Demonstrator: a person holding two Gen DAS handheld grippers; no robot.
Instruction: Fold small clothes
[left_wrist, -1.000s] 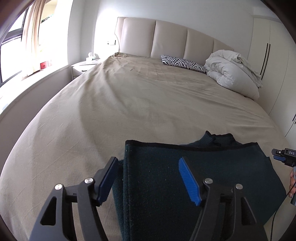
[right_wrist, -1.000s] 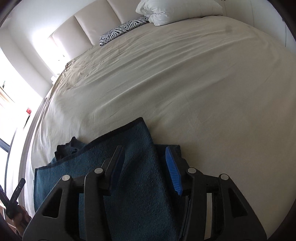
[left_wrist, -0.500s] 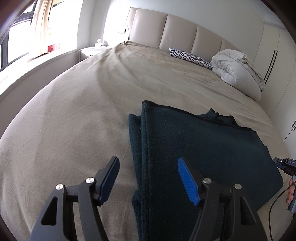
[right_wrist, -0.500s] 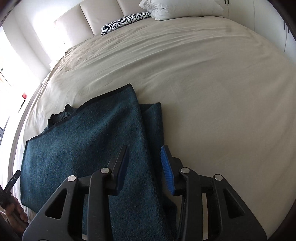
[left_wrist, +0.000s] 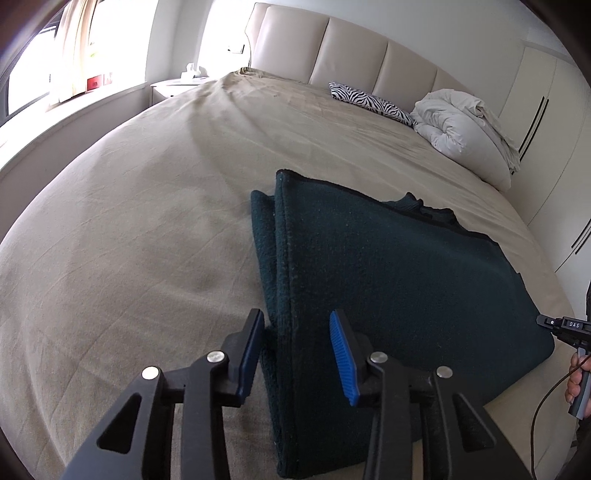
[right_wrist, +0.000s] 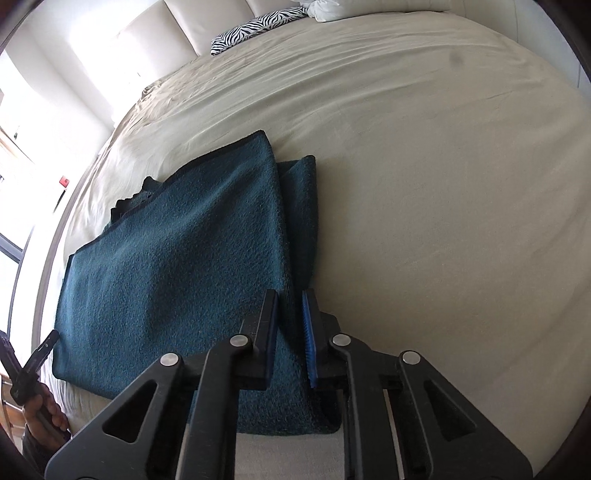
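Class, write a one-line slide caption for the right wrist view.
Right gripper, nearly closed, straddles the folded edge of a dark teal garment lying on a beige bed.

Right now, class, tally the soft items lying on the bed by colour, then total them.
Dark teal: 1, the folded garment
Zebra-striped: 1, the pillow
White: 1, the bundled duvet
Total: 3

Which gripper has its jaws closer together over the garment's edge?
The right gripper: its fingers stand narrowly apart at the dark teal garment's folded edge. The left gripper stays wide open.
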